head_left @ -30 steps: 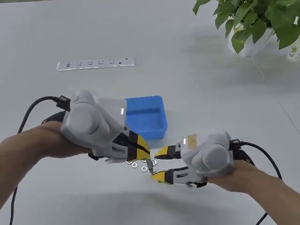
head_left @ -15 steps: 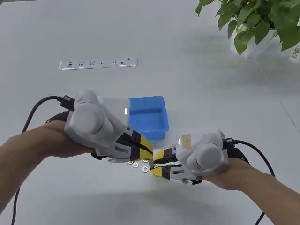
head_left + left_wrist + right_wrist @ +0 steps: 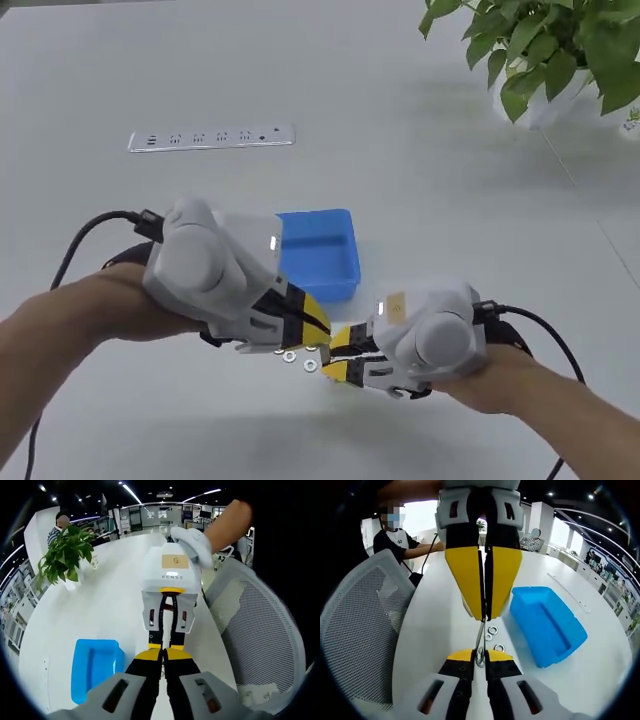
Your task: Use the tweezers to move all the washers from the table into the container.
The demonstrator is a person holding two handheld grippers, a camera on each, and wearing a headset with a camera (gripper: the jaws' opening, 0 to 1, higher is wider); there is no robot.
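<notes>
Pinching the tweezers (image 3: 480, 637) from both ends: left tool (image 3: 484, 615) and right tool (image 3: 480, 655), tip to tip, jaws pressed together. Washers (image 3: 492, 630) loose on the counter (image 3: 420, 200) below, just beside the blue container (image 3: 547, 625).

The head view was bright, with even light from above. The white table (image 3: 430, 200) looked a little washed out. A soft grey shadow lay on it beside the plant (image 3: 540, 45), and a fainter one lay near the bottom of the picture. Edges there were sharp.

The two gripper views bent everything round near their edges, and the mesh chair (image 3: 260, 635) curved like a bowl. Long lamps (image 3: 131, 493) glowed on a dark ceiling. In the right gripper view the big yellow jaws close to the lens looked a bit soft, perhaps out of focus. The washers (image 3: 493, 630) were clear and the tweezers (image 3: 479, 635) shone a little.
</notes>
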